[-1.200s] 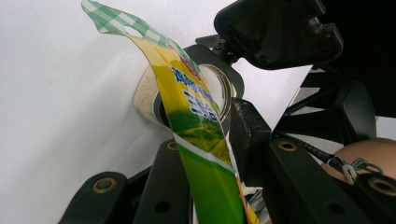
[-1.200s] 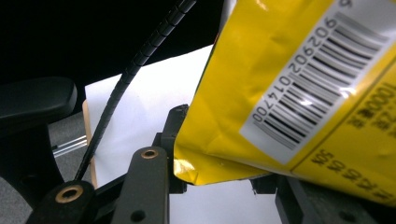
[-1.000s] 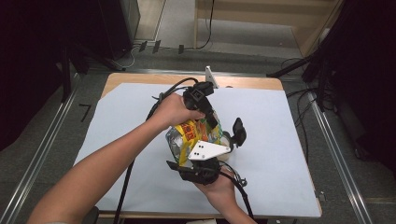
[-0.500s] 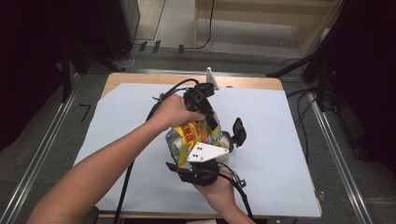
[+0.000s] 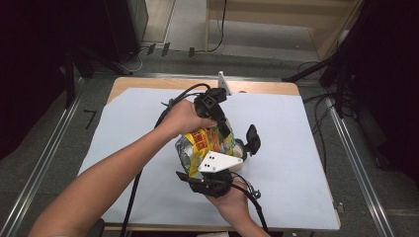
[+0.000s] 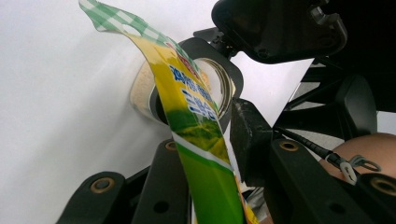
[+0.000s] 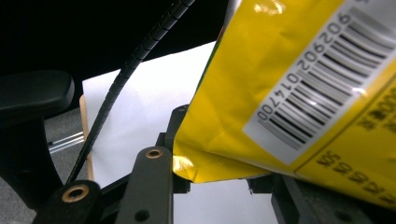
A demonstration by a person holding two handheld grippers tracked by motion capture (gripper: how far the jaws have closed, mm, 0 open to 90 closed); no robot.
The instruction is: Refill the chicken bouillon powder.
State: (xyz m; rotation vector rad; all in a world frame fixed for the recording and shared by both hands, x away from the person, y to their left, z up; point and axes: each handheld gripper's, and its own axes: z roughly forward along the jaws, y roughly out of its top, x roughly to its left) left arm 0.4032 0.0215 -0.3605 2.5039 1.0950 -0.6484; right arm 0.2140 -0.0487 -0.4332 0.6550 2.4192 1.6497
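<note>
Left gripper view: left gripper (image 6: 205, 154) pinches the yellow-green snack bag (image 6: 196, 121) between nearly closed jaws, right gripper (image 7: 219, 179) likewise clamps it; keeping both grips firm should prevent slipping.

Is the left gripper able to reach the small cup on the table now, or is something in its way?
Probably not. The left gripper is shut on the yellow-green bag, which hangs between its jaws and the cup. The right gripper holds the same bag.
</note>
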